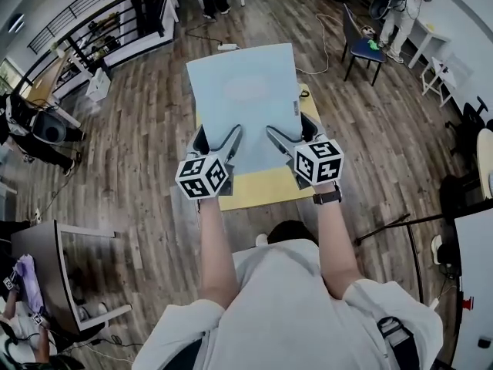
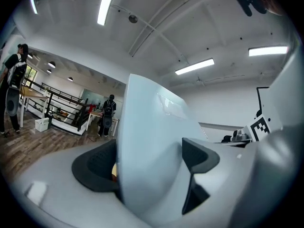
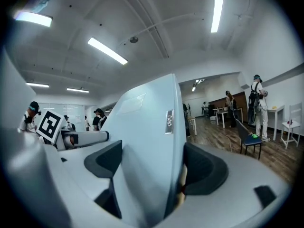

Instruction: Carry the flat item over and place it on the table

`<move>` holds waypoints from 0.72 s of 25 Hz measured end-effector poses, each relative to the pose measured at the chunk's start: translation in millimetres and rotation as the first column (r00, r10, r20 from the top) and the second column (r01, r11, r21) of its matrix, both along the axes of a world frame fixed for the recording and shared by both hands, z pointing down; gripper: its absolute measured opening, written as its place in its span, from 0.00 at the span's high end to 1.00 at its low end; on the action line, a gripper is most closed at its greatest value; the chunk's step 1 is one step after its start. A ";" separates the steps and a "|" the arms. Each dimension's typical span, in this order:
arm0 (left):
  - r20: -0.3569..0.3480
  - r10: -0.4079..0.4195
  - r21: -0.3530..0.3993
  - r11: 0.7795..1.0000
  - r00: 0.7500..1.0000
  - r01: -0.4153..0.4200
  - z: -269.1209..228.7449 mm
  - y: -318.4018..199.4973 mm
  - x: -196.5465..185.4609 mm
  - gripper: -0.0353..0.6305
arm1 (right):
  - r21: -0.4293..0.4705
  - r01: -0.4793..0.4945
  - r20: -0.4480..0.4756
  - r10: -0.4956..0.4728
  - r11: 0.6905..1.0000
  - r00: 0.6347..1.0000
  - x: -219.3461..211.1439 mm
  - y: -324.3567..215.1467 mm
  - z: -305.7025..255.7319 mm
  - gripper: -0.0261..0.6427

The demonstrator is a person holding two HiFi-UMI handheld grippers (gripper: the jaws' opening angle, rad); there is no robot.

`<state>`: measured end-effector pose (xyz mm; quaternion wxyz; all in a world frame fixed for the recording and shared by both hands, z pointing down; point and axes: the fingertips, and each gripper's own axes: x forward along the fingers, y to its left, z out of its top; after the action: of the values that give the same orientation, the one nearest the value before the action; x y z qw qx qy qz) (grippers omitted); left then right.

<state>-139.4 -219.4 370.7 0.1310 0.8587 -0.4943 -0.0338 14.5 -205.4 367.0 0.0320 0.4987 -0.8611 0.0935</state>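
Wood floor [image 1: 139, 153] spreads all round, with a black railing [image 1: 100, 21] at far left and a blue-seated chair [image 1: 363, 48] at upper right. A yellow surface [image 1: 269, 185] lies below, mostly hidden by the pale blue flat panel [image 1: 245, 99]. The left gripper [image 1: 219, 139] and right gripper [image 1: 293, 133] each pinch the panel's near edge, side by side. A small label [image 1: 296, 108] sits at the panel's right edge.

I'm seeing bright, even light from ceiling strips [image 3: 217, 7], glaring white in both gripper views. Fisheye is bending and darkening every edge; the nearest surfaces are looking soft, perhaps out of focus.
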 end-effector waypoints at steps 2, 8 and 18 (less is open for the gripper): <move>-0.011 0.005 -0.034 0.999 1.000 -0.005 15.7 -8.6 1.5 0.29 | -0.031 -0.004 -0.006 0.004 1.000 1.000 1.5 -8.3 13.6 0.33; -0.010 -0.019 -0.139 0.990 1.000 0.017 63.5 -28.0 0.2 0.29 | -0.134 0.011 -0.001 -0.011 0.991 1.000 1.4 -32.1 60.5 0.33; 0.014 -0.076 -0.298 0.951 0.997 0.076 141.5 -77.7 2.1 0.29 | -0.291 0.059 0.014 -0.057 0.955 0.998 3.9 -91.3 139.8 0.33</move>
<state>-137.3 -297.1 512.2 0.2573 0.8094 -0.5266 0.0373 18.4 -296.7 506.9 0.1055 0.4629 -0.8522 0.2199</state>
